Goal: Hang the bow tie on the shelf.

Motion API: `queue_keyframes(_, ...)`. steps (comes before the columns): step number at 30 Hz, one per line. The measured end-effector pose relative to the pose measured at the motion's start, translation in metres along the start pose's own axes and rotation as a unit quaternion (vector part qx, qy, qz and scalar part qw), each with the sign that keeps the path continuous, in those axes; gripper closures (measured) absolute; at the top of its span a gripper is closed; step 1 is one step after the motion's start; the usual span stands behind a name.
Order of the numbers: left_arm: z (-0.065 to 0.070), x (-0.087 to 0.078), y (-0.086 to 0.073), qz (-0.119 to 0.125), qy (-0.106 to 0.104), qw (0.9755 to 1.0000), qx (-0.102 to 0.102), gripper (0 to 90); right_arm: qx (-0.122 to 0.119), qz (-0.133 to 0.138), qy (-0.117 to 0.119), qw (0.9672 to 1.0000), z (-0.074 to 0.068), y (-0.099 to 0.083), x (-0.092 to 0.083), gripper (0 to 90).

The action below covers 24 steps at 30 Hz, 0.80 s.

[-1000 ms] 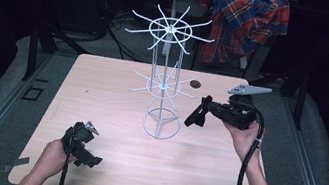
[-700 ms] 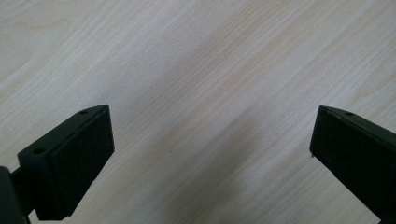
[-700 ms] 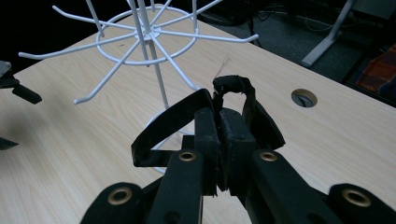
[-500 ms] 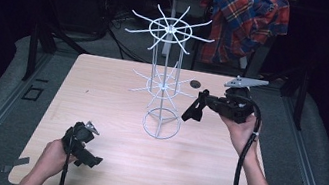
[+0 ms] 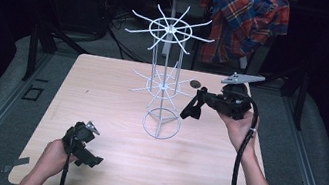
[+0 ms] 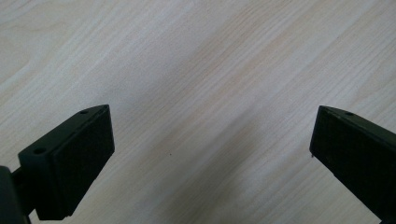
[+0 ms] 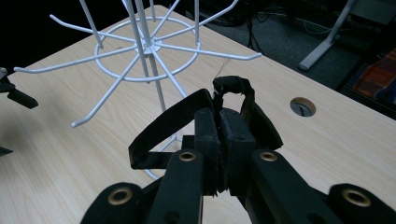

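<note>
A white wire display stand (image 5: 164, 85) with two tiers of radiating hooks stands in the middle of the wooden table (image 5: 102, 87). My right gripper (image 5: 200, 100) is in the air just right of the stand's lower tier, shut on a black strap loop (image 5: 191, 109) that hangs from its jaws. In the right gripper view the black strap (image 7: 187, 116) curls around the shut jaws, with the lower hook ring (image 7: 147, 53) close ahead. My left gripper (image 5: 92, 157) rests low near the table's front left, open, with bare wood between its pads (image 6: 84, 154).
A plaid shirt (image 5: 248, 20) hangs behind the table at the back right. A round cable hole (image 5: 196, 84) sits near the table's far edge. A grey plate (image 5: 243, 78) tops the right gripper. Dark floor and stand legs surround the table.
My right gripper has carried the strap up and to the left, closer to the stand's lower hooks. The left gripper has stayed put.
</note>
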<state>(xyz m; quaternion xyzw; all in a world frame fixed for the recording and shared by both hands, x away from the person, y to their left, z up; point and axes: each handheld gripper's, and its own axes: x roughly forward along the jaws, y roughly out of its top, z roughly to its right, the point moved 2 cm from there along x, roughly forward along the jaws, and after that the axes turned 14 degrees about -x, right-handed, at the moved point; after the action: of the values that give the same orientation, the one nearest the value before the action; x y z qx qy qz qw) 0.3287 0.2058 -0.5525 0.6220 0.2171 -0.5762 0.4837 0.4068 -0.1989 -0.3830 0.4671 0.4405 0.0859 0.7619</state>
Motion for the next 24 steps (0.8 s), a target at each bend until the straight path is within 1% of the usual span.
queue_keyframes(12,0.002,0.002,0.002,-0.003,-0.002,1.0000,0.003,0.0,-0.001,-0.008,0.001,1.0000,0.004,0.007,0.006,86.4)
queue_keyframes(18,0.002,0.002,0.002,-0.003,-0.004,1.0000,0.004,0.0,-0.001,-0.010,0.001,0.9999,0.003,0.009,0.010,86.4)
queue_keyframes(20,0.001,0.001,0.001,-0.003,-0.003,1.0000,0.003,0.0,-0.003,-0.016,0.002,0.9999,0.004,0.009,0.012,86.4)
queue_keyframes(21,0.001,0.001,0.001,-0.002,-0.003,1.0000,0.003,0.0,0.000,-0.014,0.003,0.9999,0.004,0.009,0.014,86.4)
queue_keyframes(24,0.001,0.001,0.002,-0.002,-0.003,1.0000,0.004,0.0,0.004,-0.019,0.004,0.9998,0.005,0.008,0.017,86.4)
